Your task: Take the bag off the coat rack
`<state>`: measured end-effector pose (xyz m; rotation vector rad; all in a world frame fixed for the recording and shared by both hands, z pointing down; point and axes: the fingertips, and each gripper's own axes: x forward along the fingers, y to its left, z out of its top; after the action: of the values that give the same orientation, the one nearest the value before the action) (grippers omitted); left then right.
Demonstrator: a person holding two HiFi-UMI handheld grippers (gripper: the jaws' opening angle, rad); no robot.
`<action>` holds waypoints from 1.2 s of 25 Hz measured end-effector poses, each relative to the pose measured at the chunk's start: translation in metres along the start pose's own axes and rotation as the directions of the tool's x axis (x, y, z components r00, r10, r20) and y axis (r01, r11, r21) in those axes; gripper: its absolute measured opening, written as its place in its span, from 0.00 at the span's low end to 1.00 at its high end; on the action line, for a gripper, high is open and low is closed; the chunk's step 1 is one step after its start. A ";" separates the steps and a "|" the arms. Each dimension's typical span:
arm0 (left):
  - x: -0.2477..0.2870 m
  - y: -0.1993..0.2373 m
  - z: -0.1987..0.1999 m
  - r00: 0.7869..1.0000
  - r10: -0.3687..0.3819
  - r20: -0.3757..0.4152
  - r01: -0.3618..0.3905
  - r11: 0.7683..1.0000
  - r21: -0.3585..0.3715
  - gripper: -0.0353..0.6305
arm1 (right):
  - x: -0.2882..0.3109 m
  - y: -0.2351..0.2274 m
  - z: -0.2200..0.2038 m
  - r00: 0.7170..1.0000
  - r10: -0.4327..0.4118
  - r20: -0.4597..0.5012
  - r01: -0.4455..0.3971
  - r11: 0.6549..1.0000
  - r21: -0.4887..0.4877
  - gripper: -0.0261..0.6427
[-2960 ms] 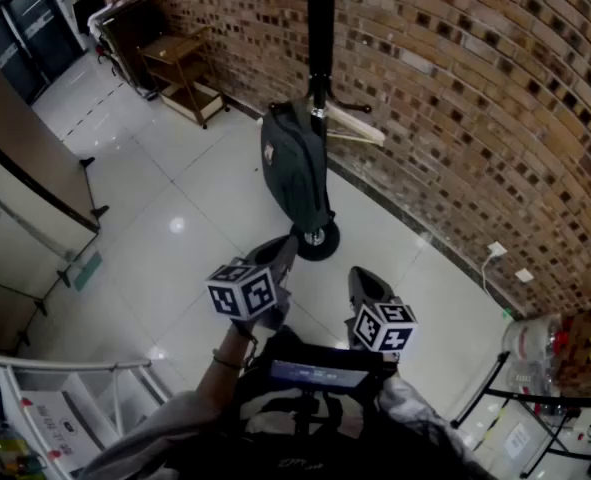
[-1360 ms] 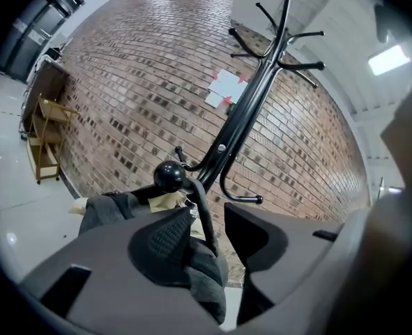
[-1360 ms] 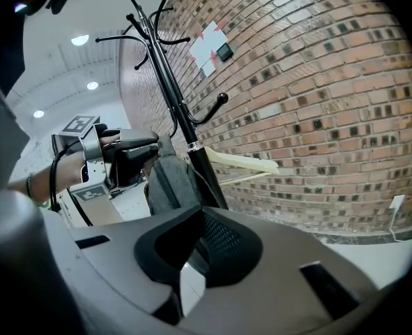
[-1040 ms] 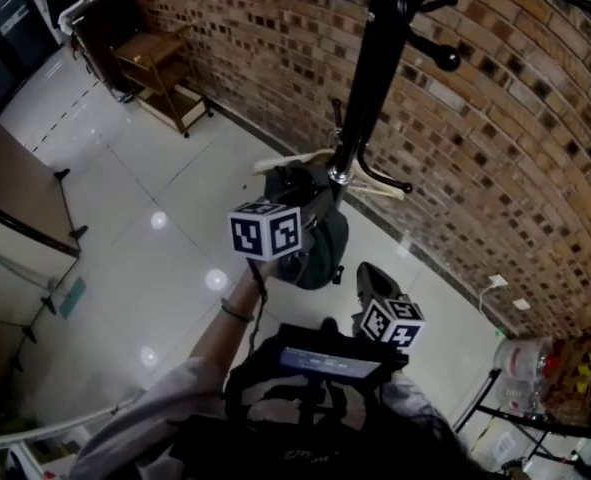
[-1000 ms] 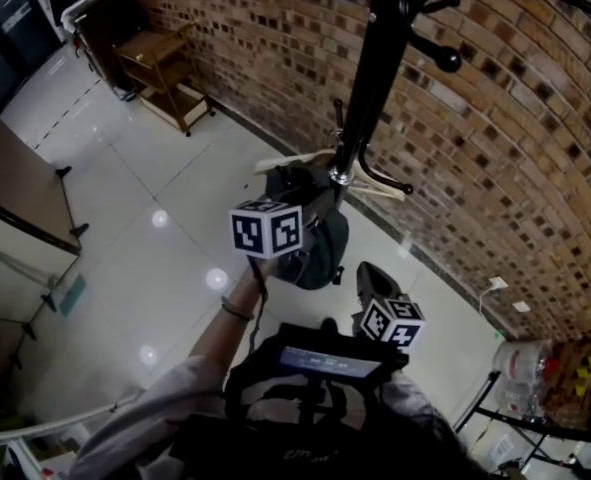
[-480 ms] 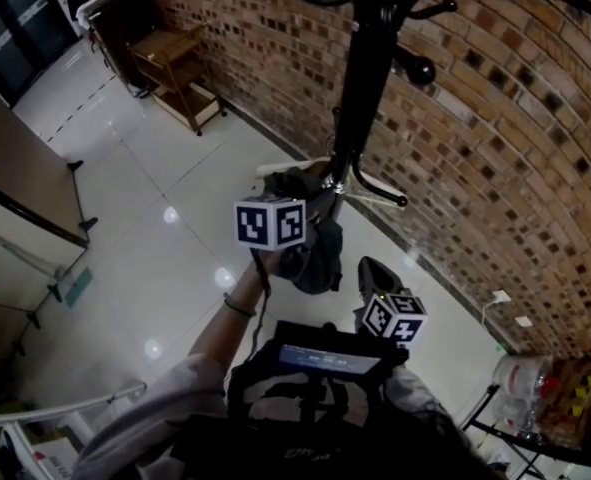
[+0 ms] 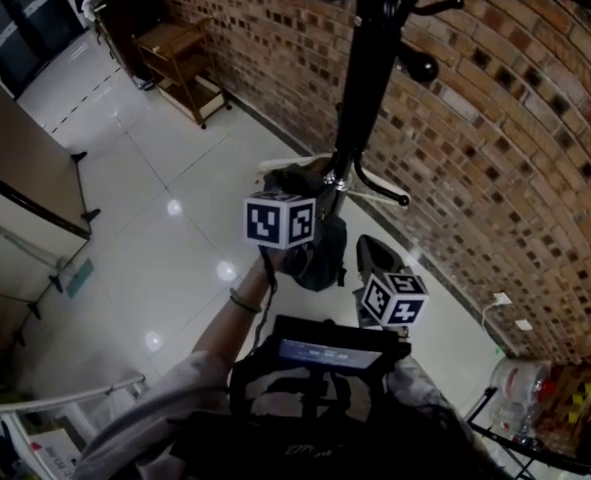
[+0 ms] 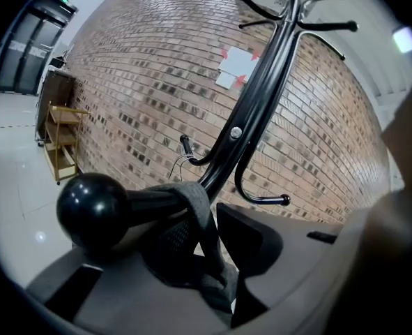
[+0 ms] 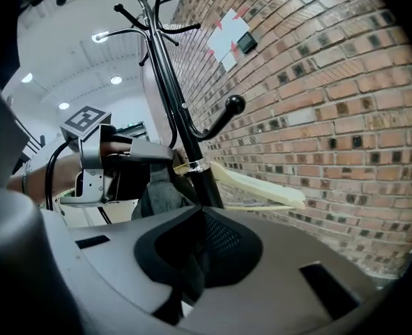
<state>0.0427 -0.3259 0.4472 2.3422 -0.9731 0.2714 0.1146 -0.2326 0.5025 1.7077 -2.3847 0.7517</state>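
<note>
**Closing left jaws on the bag's strap**

Closing the left gripper (image 8: 192, 250) round the grey strap (image 8: 197, 211), with the strap running down between the two jaws and a sliver of light showing between it and the right-hand pad. Holding the right gripper (image 9: 188, 264) lower and off to the right, jaws a narrow slit apart and clamping nothing.

Facing a brick wall (image 7: 495, 168) over a glossy white tiled floor (image 7: 145, 178). Standing close to the black coat rack (image 7: 360, 98), with its pole rising past the head view's top edge and curved hooks branching off above.

Finding the dark grey bag (image 7: 320, 258) on the rack's low peg, beside the pole. Hung by the strap looped over that peg just behind its ball tip (image 8: 93, 210). Long axis upright: top at the peg, body dropping straight toward the floor. Peg itself pointing away from the pole, toward the left gripper's camera and to its left.

Raising the left forearm (image 7: 237, 313), banded at the wrist, up to the peg.

Seeing a cream wooden hanger (image 9: 258, 185) crosswise at the pole, roughly level, near the bag's top. Seeing also a wooden shelf trolley (image 7: 180, 53) well apart along the wall.
</note>
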 end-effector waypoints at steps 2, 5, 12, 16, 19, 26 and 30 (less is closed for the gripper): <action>0.001 -0.001 0.000 1.000 0.002 -0.001 -0.002 1.000 0.005 0.18 | 0.004 0.002 0.007 1.000 0.007 0.003 -0.007 1.000 -0.022 0.04; 0.001 -0.001 0.000 1.000 0.011 -0.003 -0.011 1.000 0.021 0.16 | 0.011 0.006 0.017 1.000 0.015 0.002 -0.015 0.999 -0.052 0.04; 0.000 -0.002 0.001 1.000 0.003 0.026 -0.004 0.998 0.058 0.14 | 0.023 0.015 0.042 0.999 0.037 0.016 -0.035 0.995 -0.098 0.04; -0.002 -0.002 0.002 0.998 -0.024 0.059 0.020 0.997 0.076 0.13 | 0.026 0.017 0.049 0.999 0.045 0.019 -0.043 0.994 -0.104 0.04; -0.004 -0.005 0.005 0.993 -0.084 0.083 0.083 0.996 0.016 0.12 | 0.027 0.018 0.049 0.999 0.052 0.014 -0.050 0.993 -0.109 0.04; -0.023 -0.014 0.017 0.970 -0.160 0.180 0.193 0.965 -0.178 0.11 | 0.024 0.016 0.044 0.998 0.059 -0.002 -0.059 0.993 -0.107 0.04; -0.049 -0.020 0.029 0.951 -0.188 0.244 0.239 0.950 -0.201 0.11 | 0.026 0.015 0.039 0.998 0.059 -0.013 -0.060 0.993 -0.097 0.04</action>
<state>0.0210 -0.3035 0.3955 2.2707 -0.7917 -0.1859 0.0993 -0.2688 0.4735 1.5981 -2.4324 0.6387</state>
